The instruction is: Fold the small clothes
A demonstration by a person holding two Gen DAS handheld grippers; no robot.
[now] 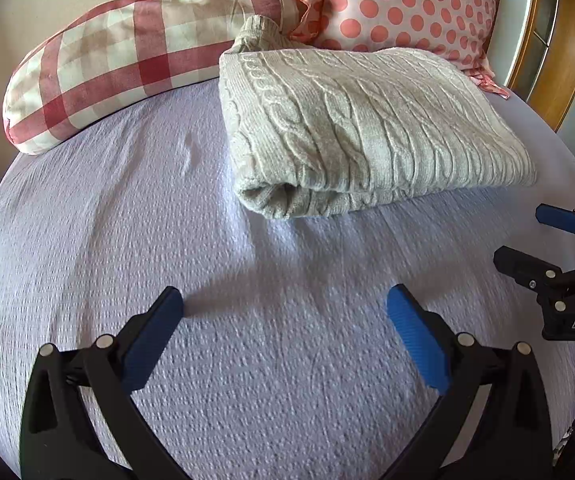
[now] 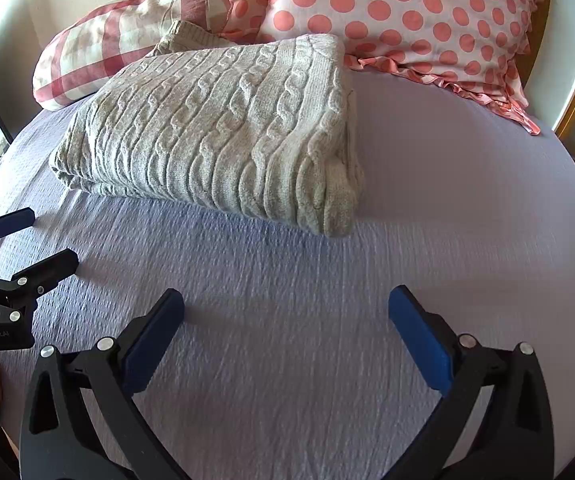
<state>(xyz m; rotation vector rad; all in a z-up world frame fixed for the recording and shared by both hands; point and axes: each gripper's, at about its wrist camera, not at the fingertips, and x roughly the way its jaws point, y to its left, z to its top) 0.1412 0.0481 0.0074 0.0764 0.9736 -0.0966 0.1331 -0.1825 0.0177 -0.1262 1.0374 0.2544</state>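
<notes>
A grey cable-knit sweater (image 1: pixel 351 128) lies folded into a thick rectangle on the lilac bedspread (image 1: pixel 207 280), up against the pillows; it also shows in the right wrist view (image 2: pixel 223 128). My left gripper (image 1: pixel 285 304) is open and empty, low over the bedspread in front of the sweater. My right gripper (image 2: pixel 286 306) is open and empty too, in front of the sweater's right end. In the left wrist view the right gripper (image 1: pixel 527 236) shows at the right edge. In the right wrist view the left gripper (image 2: pixel 43 238) shows at the left edge.
A red-and-cream checked bolster (image 1: pixel 127 60) and a white pillow with coral dots (image 1: pixel 407 4) lie behind the sweater. A wooden bed frame (image 1: pixel 559 60) runs along the right side. The bedspread (image 2: pixel 447 200) stretches right of the sweater.
</notes>
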